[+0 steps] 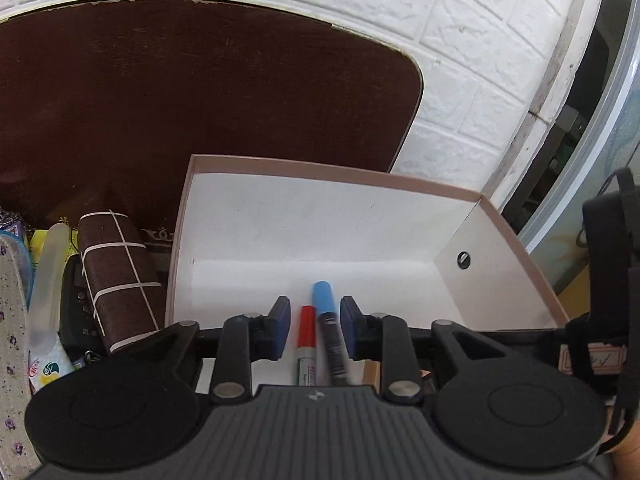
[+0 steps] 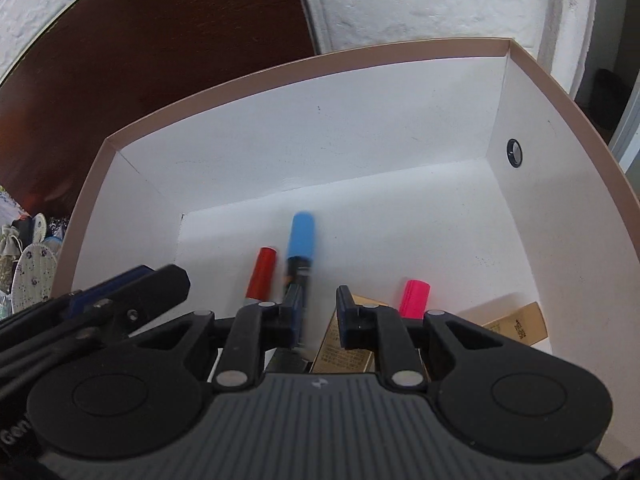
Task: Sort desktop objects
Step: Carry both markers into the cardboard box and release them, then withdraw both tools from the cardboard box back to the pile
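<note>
- Inside the white-lined, pink-rimmed cardboard box (image 2: pixel 532 80), on its floor: a red-capped marker (image 2: pixel 262 272) lies just left of a blue-capped marker (image 2: pixel 301 238); a pink-capped marker (image 2: pixel 414 298) and gold rectangular packets (image 2: pixel 516 322) lie further right.
- Left gripper (image 1: pixel 312 330): fingers spread apart, both markers visible between them, neither touched.
- Right gripper (image 2: pixel 318 314): fingers parted, holding nothing; blue-capped marker blurred beside its left finger.
- Left of the box, on the dark brown wooden table (image 1: pixel 180 100): a brown roll with white grid lines (image 1: pixel 118 276).
</note>
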Tool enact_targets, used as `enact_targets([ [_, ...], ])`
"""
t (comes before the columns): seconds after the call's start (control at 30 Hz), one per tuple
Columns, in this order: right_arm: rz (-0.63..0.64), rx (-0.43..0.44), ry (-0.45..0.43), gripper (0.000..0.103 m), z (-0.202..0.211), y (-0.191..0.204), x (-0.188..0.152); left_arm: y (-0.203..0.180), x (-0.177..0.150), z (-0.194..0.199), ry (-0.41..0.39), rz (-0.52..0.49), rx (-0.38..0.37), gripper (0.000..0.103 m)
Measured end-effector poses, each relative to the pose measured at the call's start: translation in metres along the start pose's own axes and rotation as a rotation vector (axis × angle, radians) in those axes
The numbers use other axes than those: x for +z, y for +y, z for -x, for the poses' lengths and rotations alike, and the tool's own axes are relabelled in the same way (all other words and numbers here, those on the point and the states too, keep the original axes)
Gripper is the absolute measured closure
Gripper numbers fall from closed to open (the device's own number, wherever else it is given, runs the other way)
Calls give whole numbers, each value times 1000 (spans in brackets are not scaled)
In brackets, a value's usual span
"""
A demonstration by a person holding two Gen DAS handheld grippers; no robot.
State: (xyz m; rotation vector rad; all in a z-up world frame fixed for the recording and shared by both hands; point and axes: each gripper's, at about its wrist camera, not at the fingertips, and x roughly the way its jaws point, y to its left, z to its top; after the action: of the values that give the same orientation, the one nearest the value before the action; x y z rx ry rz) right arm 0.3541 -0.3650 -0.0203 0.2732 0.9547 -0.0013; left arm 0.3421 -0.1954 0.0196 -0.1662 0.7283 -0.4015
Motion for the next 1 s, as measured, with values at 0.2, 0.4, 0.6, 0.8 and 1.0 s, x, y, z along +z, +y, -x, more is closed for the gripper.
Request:
enact_targets([
  [0.2, -46, 2, -34, 53, 17, -10, -1, -2, 3, 9, -8, 49, -80, 45],
  [0.4, -86, 46, -74, 37, 46, -19, -12, -5, -2, 30, -54, 26, -26, 3],
  [0.6, -64, 80, -131, 19, 76, -15, -28, -3, -16, 63, -126, 31, -37, 0],
  [0.8, -33, 81, -199, 14, 104, -4, -62, -4, -42, 107, -168, -34, -19, 0],
  [1.0, 28, 54, -330, 14, 142, 17, -109, 8, -80, 151, -208, 18, -4, 0],
])
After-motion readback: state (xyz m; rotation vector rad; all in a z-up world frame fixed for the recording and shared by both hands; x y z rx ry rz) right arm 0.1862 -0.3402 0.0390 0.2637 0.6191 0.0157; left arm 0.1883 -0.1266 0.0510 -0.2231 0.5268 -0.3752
